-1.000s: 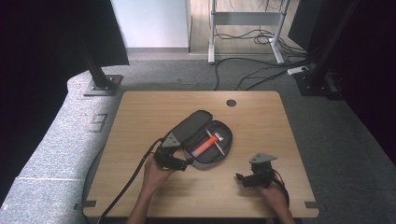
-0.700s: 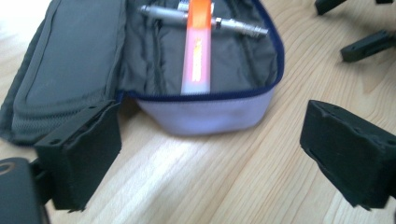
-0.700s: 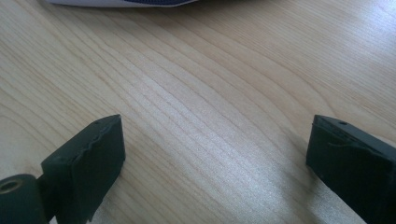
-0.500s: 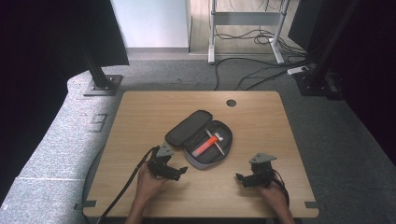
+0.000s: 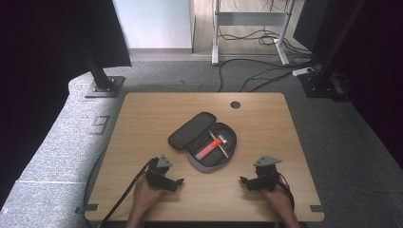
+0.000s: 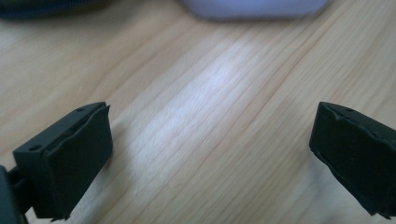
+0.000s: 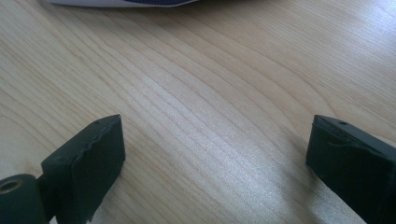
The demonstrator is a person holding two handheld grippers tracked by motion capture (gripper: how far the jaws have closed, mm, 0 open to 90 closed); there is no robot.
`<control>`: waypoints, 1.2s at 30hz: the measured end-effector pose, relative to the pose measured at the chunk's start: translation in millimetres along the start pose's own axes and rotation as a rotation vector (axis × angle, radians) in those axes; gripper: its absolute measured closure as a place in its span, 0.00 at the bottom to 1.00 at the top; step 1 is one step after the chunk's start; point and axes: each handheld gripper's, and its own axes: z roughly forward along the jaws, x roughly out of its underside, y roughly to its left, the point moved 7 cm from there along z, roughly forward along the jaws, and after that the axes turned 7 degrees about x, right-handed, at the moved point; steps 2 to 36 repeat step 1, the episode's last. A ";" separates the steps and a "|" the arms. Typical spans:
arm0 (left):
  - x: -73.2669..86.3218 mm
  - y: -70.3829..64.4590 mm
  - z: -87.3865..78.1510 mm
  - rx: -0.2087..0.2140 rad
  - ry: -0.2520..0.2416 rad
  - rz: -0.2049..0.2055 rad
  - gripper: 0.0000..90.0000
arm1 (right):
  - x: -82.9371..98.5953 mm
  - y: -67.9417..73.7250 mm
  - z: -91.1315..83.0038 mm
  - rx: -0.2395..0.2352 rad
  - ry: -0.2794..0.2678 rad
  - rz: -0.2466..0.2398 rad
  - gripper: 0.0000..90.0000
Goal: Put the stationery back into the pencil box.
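Jaws gape wide on both tools: the left gripper [image 5: 177,181] and the right gripper [image 5: 244,180] hold nothing and rest low on the near part of the wooden table [image 5: 142,118], well apart from each other. Between and beyond them lies the pencil case [image 5: 204,137], its lid flung open, an orange pen [image 5: 209,148] and a slim silver tool inside. Nothing looks taken out or zipped; I'd judge the handling mostly ahead. Grey carpet [image 5: 57,137], trailing cables and dark stands surround the table.
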 end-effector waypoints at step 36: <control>-0.2 0.0 0.0 0.002 -0.001 -0.001 0.00 | -0.1 0.0 0.0 0.000 0.000 0.000 0.05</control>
